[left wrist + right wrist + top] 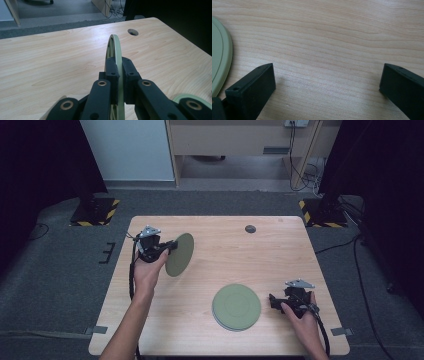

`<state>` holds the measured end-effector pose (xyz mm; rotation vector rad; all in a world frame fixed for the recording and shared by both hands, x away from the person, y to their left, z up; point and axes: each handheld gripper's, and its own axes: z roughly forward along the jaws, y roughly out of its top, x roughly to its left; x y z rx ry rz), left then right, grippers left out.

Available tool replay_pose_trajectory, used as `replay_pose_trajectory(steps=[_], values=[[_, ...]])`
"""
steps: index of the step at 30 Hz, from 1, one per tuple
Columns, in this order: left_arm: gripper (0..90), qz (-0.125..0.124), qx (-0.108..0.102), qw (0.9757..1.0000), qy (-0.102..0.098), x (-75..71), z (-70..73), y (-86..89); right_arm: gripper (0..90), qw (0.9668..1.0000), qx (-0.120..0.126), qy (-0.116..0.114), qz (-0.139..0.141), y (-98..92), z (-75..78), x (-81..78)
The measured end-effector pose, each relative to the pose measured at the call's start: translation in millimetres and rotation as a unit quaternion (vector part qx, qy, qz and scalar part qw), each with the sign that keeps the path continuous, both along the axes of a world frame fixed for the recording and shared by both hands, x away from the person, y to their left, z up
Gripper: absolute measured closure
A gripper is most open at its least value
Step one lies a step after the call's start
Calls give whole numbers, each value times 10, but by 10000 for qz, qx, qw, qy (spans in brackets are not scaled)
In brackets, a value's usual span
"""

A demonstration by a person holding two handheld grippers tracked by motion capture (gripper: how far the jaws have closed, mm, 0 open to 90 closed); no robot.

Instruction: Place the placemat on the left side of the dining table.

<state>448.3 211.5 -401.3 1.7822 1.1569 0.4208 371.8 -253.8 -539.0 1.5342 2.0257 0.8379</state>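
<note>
A green plate (180, 253) is held on edge above the table's left side, with my left gripper (171, 246) shut on its rim. In the left gripper view the plate (115, 46) stands edge-on between the two black pads (112, 72), which press on it from both sides. A stack of green plates (236, 306) lies flat at the front centre-right of the table. My right gripper (274, 301) rests just to the right of that stack, open, with bare wood between its jaws. The stack's rim (220, 57) shows at the left of the right gripper view.
The wooden table (220, 250) has a round cable hole (250, 228) near its far edge. Dark floor mats, black stands with striped bases and trailing cables surround the table. A desk and cabinet stand beyond.
</note>
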Motion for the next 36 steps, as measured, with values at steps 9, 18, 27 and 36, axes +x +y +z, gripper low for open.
replay_pose_trajectory(steps=[9, 18, 27, 36], values=[[851, -19, -56, 10000, 56, -15, -69, 40, 6, 10000, -1, -2, 0, 0, 0, 0], [851, 9, 42, 9999, 93, -11, -127, 71, 6, 10000, 0, 0, 0, 0, 0, 0], [851, 71, -51, 9999, 124, -13, -187, 150, 6, 10000, -1, -2, 0, 0, 0, 0], [851, 209, -14, 9997, 144, -8, -205, 278, 6, 10000, 0, -1, -2, 0, 0, 0]])
